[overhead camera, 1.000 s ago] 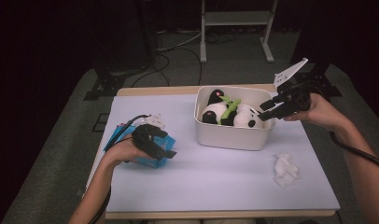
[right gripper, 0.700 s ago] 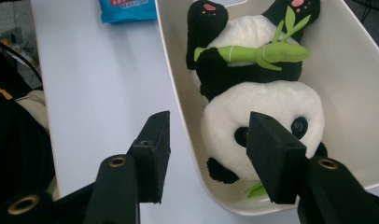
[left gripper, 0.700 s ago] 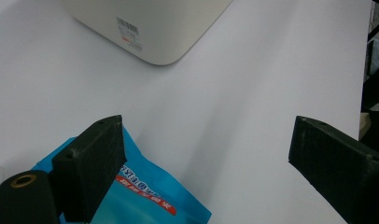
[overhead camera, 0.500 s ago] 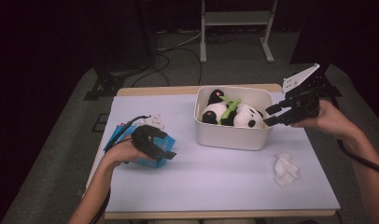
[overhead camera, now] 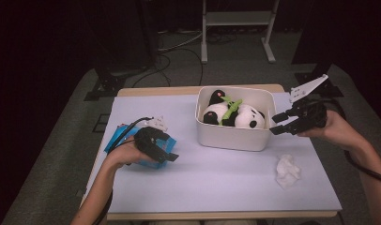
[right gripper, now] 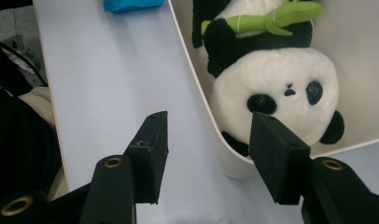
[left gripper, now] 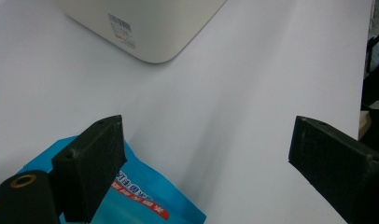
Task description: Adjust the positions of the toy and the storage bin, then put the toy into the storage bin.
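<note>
White plastic makes up the tub [overhead camera: 235, 136] that stands toward the far side of the desk [overhead camera: 217, 173], a little right of the middle. It holds a soft panda toy [overhead camera: 247, 117], black and white, lying with a green bamboo sprig [overhead camera: 230, 108] across its body; in the right gripper view the panda's face [right gripper: 276, 93] sits low against the tub's near wall, and the sprig [right gripper: 271, 16] lies farther in. A second black-and-white shape with a red spot [overhead camera: 220, 96] shows at the far left of the tub, but I cannot tell whether it is part of the same toy.

The right tongs [overhead camera: 278, 124] hang just beside the tub's right end, spread apart and pinching nothing; their jaws have just been opening further, and in their own view the tub's rim [right gripper: 197, 88] runs up between them without touching either one.

The left tongs [overhead camera: 169, 151] rest low at the near left of the desk, also spread wide with nothing between them. One jaw lies over a blue packet [left gripper: 145, 196], seen from above as a blue corner [overhead camera: 114, 138] under the hand. The tub's corner with a printed label [left gripper: 120, 32] shows beyond.

A crumpled white tissue [overhead camera: 288, 170] lies on the desk near the right side, apart from the tub.
</note>
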Demonstrator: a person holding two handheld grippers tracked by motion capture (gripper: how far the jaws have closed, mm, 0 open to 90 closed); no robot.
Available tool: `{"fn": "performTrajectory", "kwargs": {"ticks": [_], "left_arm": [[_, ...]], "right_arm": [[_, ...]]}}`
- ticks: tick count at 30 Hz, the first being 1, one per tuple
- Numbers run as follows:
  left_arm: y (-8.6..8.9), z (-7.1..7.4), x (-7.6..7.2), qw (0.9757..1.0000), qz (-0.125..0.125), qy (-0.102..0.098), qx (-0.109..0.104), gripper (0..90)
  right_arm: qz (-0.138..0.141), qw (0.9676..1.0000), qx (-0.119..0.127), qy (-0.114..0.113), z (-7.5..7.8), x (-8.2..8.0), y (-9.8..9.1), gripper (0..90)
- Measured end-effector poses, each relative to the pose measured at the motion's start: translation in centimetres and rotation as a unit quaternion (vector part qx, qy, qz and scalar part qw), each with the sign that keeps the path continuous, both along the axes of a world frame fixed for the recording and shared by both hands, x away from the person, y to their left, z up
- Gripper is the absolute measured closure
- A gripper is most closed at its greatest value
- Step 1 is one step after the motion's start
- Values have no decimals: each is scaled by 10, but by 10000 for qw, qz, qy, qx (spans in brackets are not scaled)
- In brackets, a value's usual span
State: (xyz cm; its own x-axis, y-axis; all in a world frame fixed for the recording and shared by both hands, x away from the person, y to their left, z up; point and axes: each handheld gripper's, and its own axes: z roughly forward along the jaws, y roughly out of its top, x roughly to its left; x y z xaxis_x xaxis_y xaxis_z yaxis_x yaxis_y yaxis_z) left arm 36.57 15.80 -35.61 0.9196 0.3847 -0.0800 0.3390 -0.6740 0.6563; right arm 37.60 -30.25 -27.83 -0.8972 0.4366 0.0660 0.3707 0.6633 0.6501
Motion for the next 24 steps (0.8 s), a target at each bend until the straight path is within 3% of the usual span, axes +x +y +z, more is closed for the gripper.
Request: {"fn": "performTrajectory", "kwargs": {"ticks": [11, 24], "left_arm": [[-3, -4, 1, 10000, -47, 26, 2, 100], [-1, -8, -2, 10000, -15, 38, -21, 100]], "right_arm": [[-111, 9999, 120, -20, -6, -8, -11, 456], [-265, 9994, 212, 93, -28, -18, -21, 447]]}}
